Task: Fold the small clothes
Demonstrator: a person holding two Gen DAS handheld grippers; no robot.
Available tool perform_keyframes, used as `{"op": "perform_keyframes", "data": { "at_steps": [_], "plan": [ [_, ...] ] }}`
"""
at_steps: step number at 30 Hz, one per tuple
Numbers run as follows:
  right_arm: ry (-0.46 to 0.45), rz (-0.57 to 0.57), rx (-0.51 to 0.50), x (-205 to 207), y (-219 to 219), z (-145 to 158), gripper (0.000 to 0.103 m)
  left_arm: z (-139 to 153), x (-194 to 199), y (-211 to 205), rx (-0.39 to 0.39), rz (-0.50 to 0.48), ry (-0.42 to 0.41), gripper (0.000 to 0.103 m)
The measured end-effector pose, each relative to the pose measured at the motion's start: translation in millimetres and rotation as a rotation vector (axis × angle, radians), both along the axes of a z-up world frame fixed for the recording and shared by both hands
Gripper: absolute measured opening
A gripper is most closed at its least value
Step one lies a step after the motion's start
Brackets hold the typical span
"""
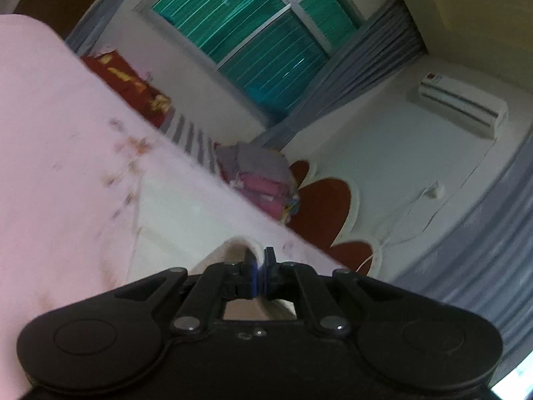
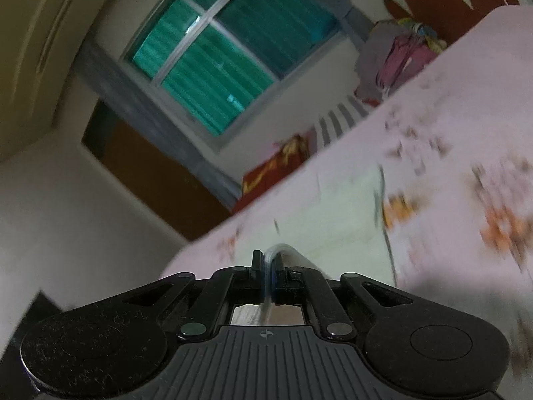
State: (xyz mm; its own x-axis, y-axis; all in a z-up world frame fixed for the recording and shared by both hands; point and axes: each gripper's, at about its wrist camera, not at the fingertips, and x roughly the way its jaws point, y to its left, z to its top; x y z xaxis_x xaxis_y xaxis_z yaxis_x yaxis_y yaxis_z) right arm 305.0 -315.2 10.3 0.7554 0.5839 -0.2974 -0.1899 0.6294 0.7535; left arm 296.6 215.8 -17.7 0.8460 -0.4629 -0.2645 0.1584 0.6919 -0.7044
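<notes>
Left wrist view: my left tool (image 1: 259, 260) pinches the pale garment (image 1: 186, 213); my right tool (image 2: 268, 263) grips its edge too.

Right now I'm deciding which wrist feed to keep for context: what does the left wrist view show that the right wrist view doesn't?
Only the left wrist view shows the wall air conditioner and a white cable running down the wall.

Only the right wrist view shows a dark brown panel below the window, perhaps a door.

Both show the green window, the pile of clothes, the pink floral bedsheet, and the pale small garment. The left tongs and right tongs are each shut on the garment's edge.
</notes>
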Motion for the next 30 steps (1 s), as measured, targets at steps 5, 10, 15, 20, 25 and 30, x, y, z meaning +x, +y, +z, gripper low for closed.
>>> {"op": "perform_keyframes", "data": {
  "at_steps": [5,10,15,20,25,30],
  "plan": [
    [0.052,-0.061,0.002,89,3,4,0.003,-21,89,1,-0.04,0.016,0.057,0.003],
    [0.216,-0.098,0.008,175,6,-61,0.003,-80,165,11,-0.08,0.025,0.219,0.003],
    [0.346,-0.127,0.022,208,0,-121,0.003,-102,198,14,-0.057,0.0,0.273,0.003],
    [0.359,-0.115,0.046,226,-5,-132,0.003,-108,226,15,-0.026,-0.039,0.28,0.005],
    [0.352,-0.131,0.034,242,-3,-132,0.022,-108,246,18,-0.021,-0.016,0.257,0.059],
    [0.291,-0.196,-0.019,235,-4,-120,0.076,-94,249,17,0.08,-0.001,0.216,0.071]
  ]
}}
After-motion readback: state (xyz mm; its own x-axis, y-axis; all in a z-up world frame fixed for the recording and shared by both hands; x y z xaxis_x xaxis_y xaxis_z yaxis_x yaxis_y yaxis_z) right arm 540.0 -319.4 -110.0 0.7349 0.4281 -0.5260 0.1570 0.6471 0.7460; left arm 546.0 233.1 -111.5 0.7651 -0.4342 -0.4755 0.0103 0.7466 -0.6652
